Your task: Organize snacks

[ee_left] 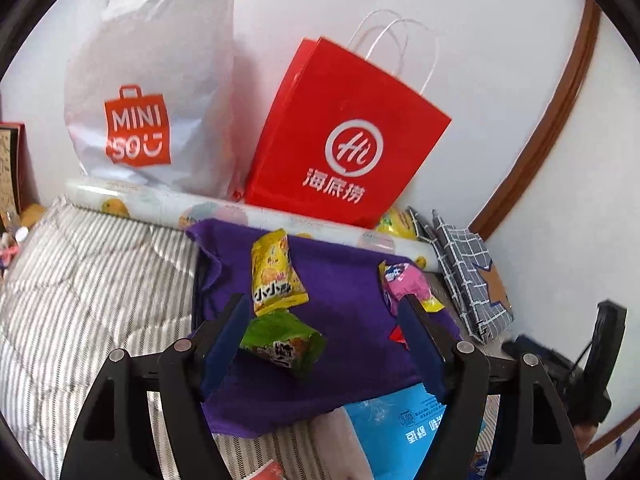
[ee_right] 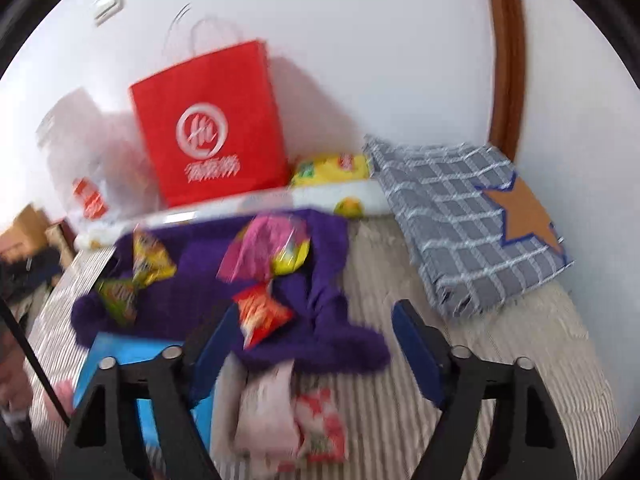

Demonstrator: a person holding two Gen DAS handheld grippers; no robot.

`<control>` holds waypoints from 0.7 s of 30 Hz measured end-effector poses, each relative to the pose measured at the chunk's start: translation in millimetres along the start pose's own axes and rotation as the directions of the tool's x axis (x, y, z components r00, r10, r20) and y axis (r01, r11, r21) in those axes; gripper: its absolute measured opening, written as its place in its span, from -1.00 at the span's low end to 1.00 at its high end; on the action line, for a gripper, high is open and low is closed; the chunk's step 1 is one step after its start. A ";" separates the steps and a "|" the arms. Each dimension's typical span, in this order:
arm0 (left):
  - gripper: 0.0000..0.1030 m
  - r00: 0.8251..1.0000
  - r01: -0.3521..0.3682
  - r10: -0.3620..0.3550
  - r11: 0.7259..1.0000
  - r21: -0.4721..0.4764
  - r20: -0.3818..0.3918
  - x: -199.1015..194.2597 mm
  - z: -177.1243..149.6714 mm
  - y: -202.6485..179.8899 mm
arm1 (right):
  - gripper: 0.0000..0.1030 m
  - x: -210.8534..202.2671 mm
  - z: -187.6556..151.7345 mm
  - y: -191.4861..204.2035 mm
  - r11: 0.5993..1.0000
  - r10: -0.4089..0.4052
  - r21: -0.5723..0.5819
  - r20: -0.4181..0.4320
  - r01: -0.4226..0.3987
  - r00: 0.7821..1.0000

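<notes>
The left gripper is held with its blue-padded jaws apart, nothing clamped; the small green foil snack packet lies between them on the rumpled purple cloth, close against the left pad, though contact cannot be confirmed. Just beyond it lies the yellow crinkled snack packet; by the right pad, the pink and yellow snack packet. The right gripper is likewise seen with jaws apart and empty, its view smeared by motion; the red foil snack packet lies just ahead of its left pad.

Risks, as judged: if the jaws are closed off-centre, the green packet could be squeezed out sideways or crushed, being light and air-filled. The loose cloth could be pinched together with a packet and dragged, scattering the others. The soft striped bedding gives no firm backing, so a packet may be pushed down rather than gripped.

Farther off, the white plastic bag reads "MINI SO". The red paper bag with cord handles carries a circled "Hi" logo and "海底捞". Print on the packets is too small to be read with confidence.
</notes>
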State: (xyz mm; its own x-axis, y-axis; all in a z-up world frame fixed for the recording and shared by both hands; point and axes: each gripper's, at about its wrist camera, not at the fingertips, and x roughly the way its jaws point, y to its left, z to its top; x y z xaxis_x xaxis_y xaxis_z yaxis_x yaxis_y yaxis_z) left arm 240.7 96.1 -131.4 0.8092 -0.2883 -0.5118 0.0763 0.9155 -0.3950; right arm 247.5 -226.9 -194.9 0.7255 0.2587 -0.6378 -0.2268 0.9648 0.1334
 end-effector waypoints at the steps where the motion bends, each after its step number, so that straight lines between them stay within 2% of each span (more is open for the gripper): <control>1: 0.49 1.000 -0.008 0.008 1.000 0.009 0.015 -2.4 -0.3 -1.7 | 0.20 0.7 -3.7 1.5 1.000 0.003 0.001 -0.012 -0.003 1.000; 4: 0.49 0.999 -0.024 0.024 0.999 0.023 0.027 -6.0 0.7 -3.9 | -0.06 3.8 -21.2 3.5 0.999 0.043 0.024 -0.060 -0.041 0.997; 7: 0.49 0.999 -0.032 0.031 0.999 0.036 0.045 -10.5 1.7 -5.8 | -0.15 8.3 -33.1 5.6 0.997 0.073 0.033 -0.099 -0.070 0.992; 10: 0.50 0.998 -0.037 0.034 0.999 0.040 0.056 -12.8 2.2 -5.9 | -0.15 17.7 -39.9 10.4 0.996 0.084 0.013 -0.154 -0.083 0.985; 16: 0.50 0.998 -0.031 0.029 0.999 0.029 0.061 -14.8 3.2 -3.7 | -0.15 29.9 -48.9 9.0 0.993 0.117 0.052 -0.200 -0.109 0.973; 18: 0.50 0.998 -0.031 0.030 0.999 0.014 0.048 -13.6 4.7 -2.2 | -0.39 26.1 -49.5 9.5 0.990 0.135 0.057 -0.178 -0.127 0.975; 19: 0.50 0.999 -0.020 0.019 1.000 0.012 0.045 -13.6 4.9 -2.4 | -0.61 24.9 -48.9 10.2 0.990 0.139 0.054 -0.177 -0.132 0.974; 21: 0.50 0.999 -0.005 0.004 1.000 0.003 0.045 -15.7 5.3 -1.4 | -0.71 20.5 -49.3 13.4 0.990 0.144 0.038 -0.174 -0.139 0.974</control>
State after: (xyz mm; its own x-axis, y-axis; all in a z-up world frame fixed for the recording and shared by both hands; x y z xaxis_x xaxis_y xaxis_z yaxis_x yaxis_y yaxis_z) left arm 231.0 100.9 -118.7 0.8349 -0.2714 -0.4789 0.0744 0.9177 -0.3902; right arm 227.3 -211.0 -243.6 0.5610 0.3823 -0.7343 -0.3006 0.9205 0.2496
